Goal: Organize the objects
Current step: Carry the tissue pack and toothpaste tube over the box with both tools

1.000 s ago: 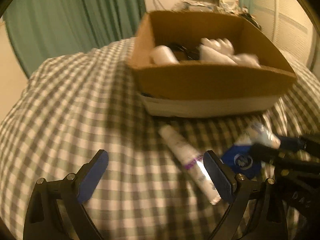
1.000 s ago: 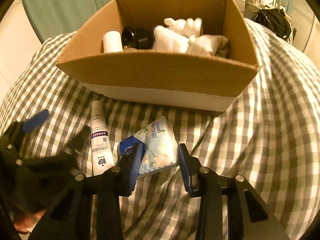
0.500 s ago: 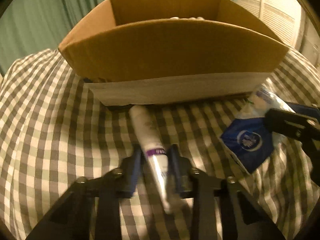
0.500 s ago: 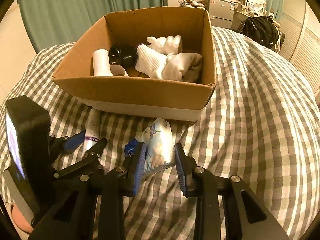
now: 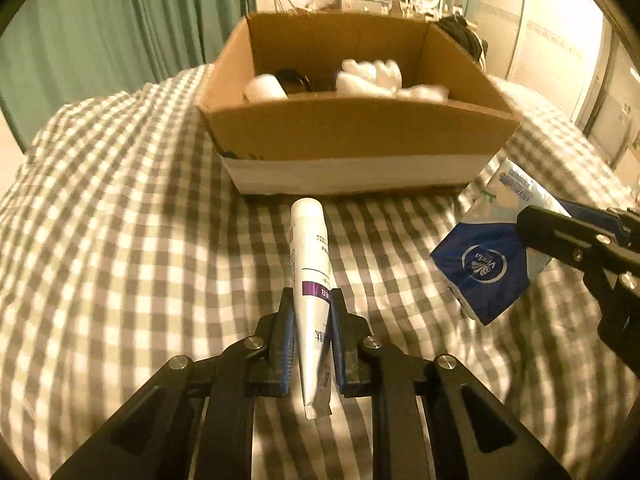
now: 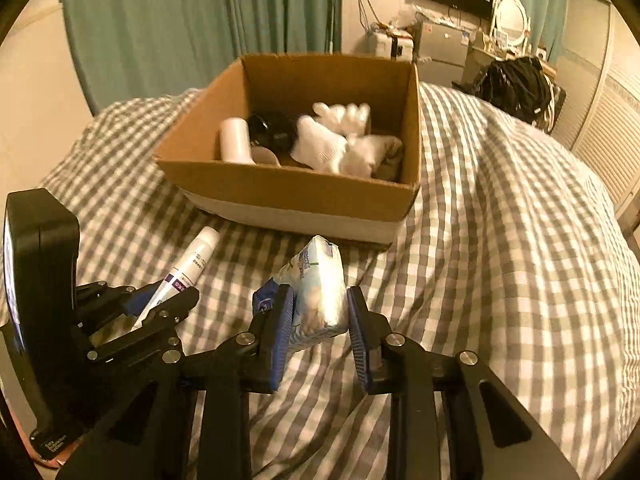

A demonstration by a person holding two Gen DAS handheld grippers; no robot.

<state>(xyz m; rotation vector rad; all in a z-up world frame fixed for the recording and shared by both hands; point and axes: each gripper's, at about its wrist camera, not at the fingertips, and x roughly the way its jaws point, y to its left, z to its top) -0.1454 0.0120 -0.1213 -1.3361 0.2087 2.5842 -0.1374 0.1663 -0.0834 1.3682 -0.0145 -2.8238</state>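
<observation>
My left gripper [image 5: 311,304] is shut on a white tube with a purple band [image 5: 310,264], lifted off the checked bedspread with its cap toward the cardboard box [image 5: 360,128]. In the right wrist view the same tube [image 6: 192,264] sticks out of the left gripper [image 6: 168,300] at lower left. My right gripper [image 6: 320,300] is shut on a blue-and-white tissue pack [image 6: 320,288], held above the cover in front of the box [image 6: 288,188]. The tissue pack [image 5: 492,252] also shows at the right of the left wrist view. Inside the box lie a white bottle [image 6: 236,140], a black jar [image 6: 274,130] and white socks [image 6: 340,144].
The checked bedspread [image 6: 500,240] spreads around the box. Green curtains [image 6: 180,20] hang behind. A black bag [image 6: 516,84] and cluttered furniture stand at the back right, with white louvred doors [image 6: 608,128] on the far right.
The left gripper closed from wide open onto the tube and raised it. The right gripper tightened on the tissue pack and lifted it; both views now look down into the box from higher.
</observation>
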